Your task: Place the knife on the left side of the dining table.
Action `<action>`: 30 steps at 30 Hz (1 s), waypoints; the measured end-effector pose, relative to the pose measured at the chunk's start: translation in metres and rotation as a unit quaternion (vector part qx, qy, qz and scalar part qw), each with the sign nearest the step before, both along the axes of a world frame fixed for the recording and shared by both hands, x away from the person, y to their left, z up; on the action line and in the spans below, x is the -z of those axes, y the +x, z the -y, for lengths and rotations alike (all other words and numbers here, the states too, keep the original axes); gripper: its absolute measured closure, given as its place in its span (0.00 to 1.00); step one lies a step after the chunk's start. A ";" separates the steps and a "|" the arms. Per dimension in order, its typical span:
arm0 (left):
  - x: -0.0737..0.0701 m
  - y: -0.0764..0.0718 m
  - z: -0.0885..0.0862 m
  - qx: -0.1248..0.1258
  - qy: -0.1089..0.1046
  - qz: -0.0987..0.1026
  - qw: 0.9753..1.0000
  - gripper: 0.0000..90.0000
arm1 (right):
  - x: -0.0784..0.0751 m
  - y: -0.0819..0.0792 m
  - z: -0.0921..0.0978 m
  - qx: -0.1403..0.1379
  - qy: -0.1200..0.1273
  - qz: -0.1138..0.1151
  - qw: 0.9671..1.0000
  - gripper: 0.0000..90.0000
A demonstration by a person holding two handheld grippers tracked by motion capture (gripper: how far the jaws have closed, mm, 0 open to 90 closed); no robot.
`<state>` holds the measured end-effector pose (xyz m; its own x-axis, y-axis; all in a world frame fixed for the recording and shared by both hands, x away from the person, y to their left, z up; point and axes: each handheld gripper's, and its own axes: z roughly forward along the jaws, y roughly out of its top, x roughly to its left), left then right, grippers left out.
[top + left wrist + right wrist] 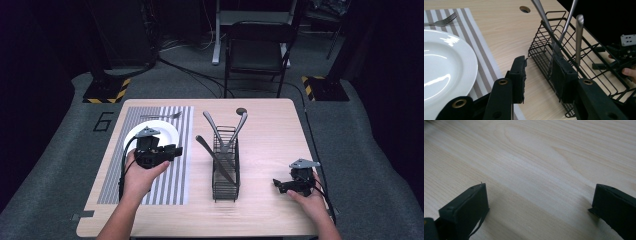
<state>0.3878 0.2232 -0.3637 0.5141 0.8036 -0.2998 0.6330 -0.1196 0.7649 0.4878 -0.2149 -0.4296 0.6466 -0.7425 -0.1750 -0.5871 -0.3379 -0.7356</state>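
Cutlery left: three shiny metal pieces [223, 140] stand in black wire basket [226, 186].
Done: silver fork [161, 116] lies above round white plate [165, 131].
My left fingers [520, 75]: wide, empty, near basket.
My right fingers [469, 207]: wide, empty, over the surface [529, 162].

Light wooden table [265, 125] with round cable hole [241, 111] near far edge. Directly on it: grey-and-white striped placemat [177, 170] on the left half, black wire cutlery basket [226, 187] standing at centre.
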 end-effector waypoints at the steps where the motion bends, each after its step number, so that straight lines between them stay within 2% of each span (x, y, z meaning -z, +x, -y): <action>1: -0.001 0.000 0.001 0.002 0.001 0.002 1.000 0.71 | 0.000 0.000 0.000 0.000 0.000 0.000 1.000 0.00; 18: -0.024 0.008 0.027 0.026 -0.011 0.015 0.999 0.72 | 0.000 0.000 0.000 0.000 0.000 0.000 1.000 0.00; 22: -0.025 0.011 0.035 0.034 -0.009 0.013 0.999 0.71 | 0.000 0.000 0.000 0.000 0.000 0.000 1.000 0.00; 25: -0.026 0.014 0.041 0.034 -0.010 0.018 0.999 0.71 | 0.000 0.000 0.000 0.000 0.000 0.000 1.000 0.00; 30: -0.024 0.020 0.048 0.034 -0.009 0.011 0.999 0.71 | 0.000 0.000 0.000 0.000 0.000 0.000 1.000 0.00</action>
<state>0.4073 0.1756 -0.3393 0.5749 0.7607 -0.3013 0.6060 -0.1485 0.7815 0.4878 -0.2149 -0.4296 0.6467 -0.7422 -0.1757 -0.5872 -0.3375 -0.7357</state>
